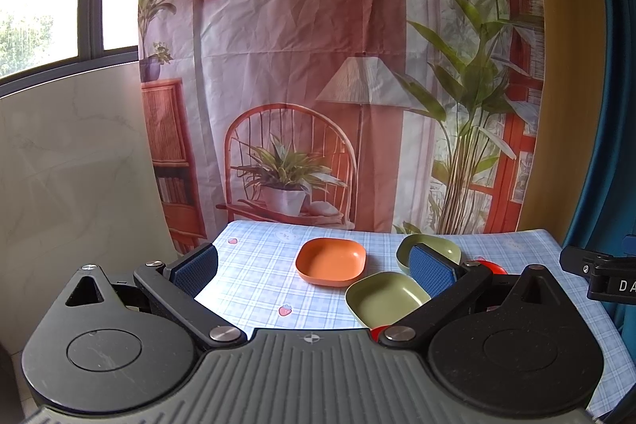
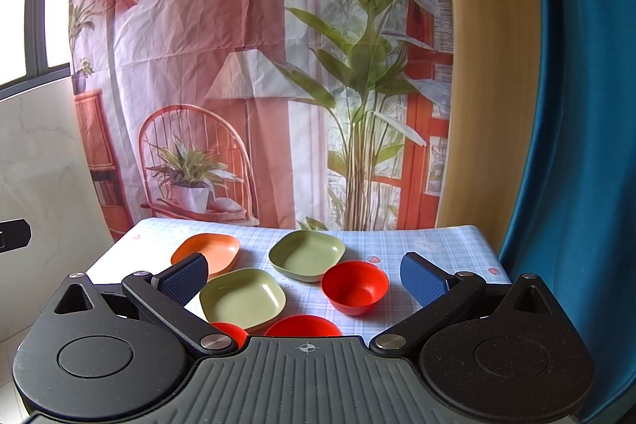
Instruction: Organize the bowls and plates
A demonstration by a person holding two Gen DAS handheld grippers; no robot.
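Smooth, slightly glossy plastic plates (image 2: 243, 297) and red bowl (image 2: 354, 286) sat on a checked cloth-covered tabletop (image 2: 417, 245); textured blue pads (image 2: 423, 282).

Table (image 2: 397, 245) is showing blue-white plaid cloth; plates are showing orange (image 2: 206, 251) and olive green (image 2: 306, 253); bowl (image 2: 354, 286) is showing red; fingers (image 2: 423, 281) are showing blue.

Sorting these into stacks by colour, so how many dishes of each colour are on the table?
Orange plate: 1
Green plates: 2
Red bowls: 3, two partly hidden behind the right gripper
Total: 6
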